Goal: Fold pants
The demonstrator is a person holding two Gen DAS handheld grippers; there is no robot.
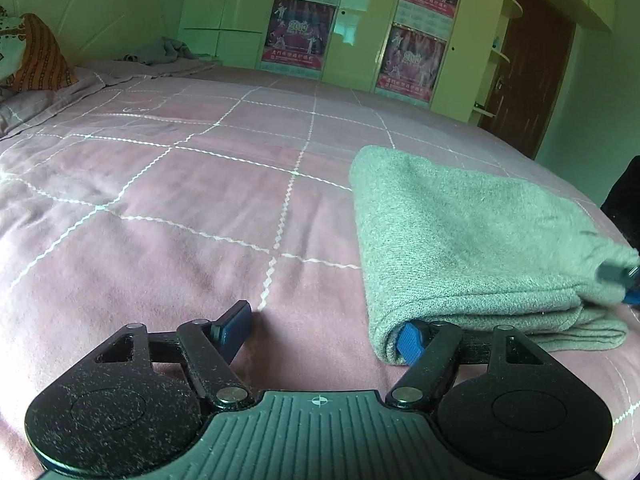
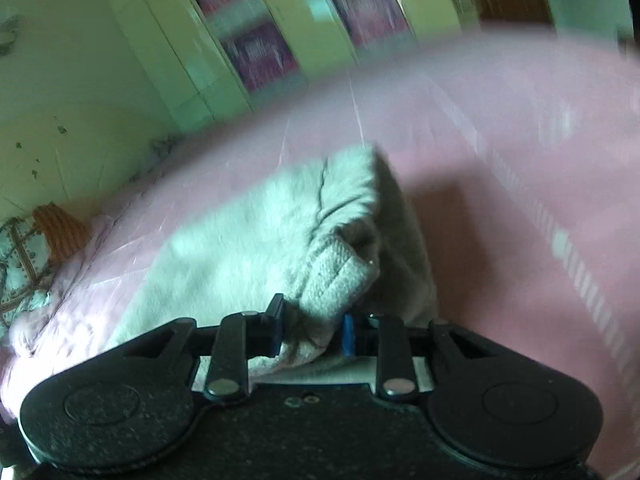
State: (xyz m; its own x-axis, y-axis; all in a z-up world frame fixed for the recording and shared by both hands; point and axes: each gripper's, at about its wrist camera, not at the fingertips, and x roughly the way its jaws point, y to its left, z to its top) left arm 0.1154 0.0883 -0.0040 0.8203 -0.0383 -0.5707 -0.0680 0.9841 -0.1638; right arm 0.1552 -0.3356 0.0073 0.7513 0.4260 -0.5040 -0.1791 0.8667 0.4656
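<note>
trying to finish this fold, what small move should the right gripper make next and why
Probably lower the right gripper and lay its bunched corner flat on the grey pants: its jaws grip raised cloth, while the left gripper is open on the pink bedspread.

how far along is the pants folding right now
Mostly done: the grey pants lie folded in layers on the pink bedspread. In hand: the right gripper grips a knit edge; the left gripper is open beside the fold. Left: lay that edge down.
</note>
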